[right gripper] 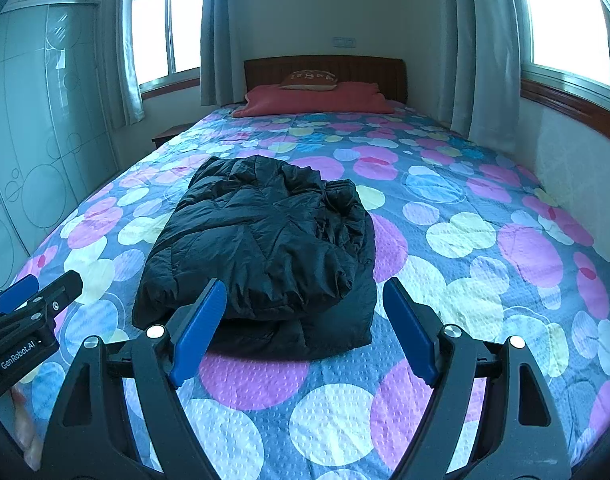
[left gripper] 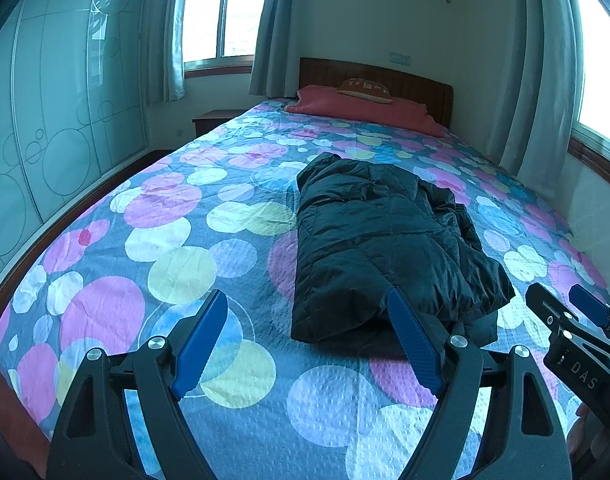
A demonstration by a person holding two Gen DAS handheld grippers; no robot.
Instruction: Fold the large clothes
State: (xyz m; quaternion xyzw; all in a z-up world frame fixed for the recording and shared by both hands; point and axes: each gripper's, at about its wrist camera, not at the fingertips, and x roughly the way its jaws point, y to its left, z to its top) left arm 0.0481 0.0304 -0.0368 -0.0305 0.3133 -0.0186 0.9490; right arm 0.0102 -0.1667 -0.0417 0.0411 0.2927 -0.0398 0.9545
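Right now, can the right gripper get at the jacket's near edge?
Probably yes. The right gripper is open and empty, and the black jacket lies just ahead on the bedspread with nothing between them.

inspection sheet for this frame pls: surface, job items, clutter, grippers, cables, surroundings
Surface: bed with circle-patterned quilted bedspread, lying flat.
Job's things: black puffy quilted jacket, lying in a folded bundle mid-bed, no gripper touching it.
Clutter: red pillow with brown cushion at the wooden headboard.
Grippers: left gripper open, empty; right gripper open, empty; both short of the jacket.
Cables: nothing seen.
Surroundings: frosted-glass wardrobe, curtained windows, nightstand.
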